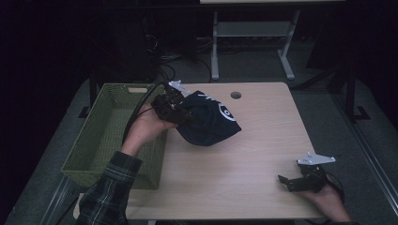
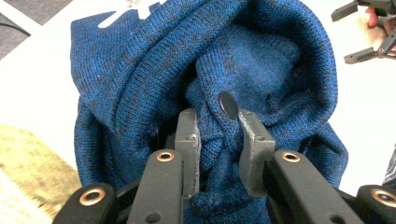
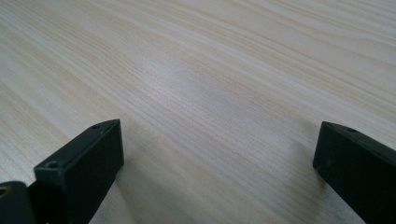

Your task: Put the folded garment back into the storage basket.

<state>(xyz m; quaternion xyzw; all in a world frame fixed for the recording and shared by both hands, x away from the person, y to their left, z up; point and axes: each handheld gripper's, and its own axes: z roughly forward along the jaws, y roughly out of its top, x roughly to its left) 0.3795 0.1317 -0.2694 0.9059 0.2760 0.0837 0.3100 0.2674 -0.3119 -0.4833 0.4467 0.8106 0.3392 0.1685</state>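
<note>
Two tools work: the left tool [image 2: 217,135] pinches a blue knit hat [image 1: 209,121] near the table's [image 1: 244,159] left edge, beside the green basket [image 1: 110,136]; likely next, dropping it in. Right tool [image 1: 295,180] rests spread.

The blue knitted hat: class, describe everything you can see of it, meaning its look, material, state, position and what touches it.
The blue knitted hat is dark blue, flecked knit with white markings on its outside. It hangs crumpled and open, its folded brim facing the left gripper view. The left gripper is shut on a fold of its fabric, holding it at the table's left side beside the green basket. Whether its lower edge touches the table is unclear.
</note>
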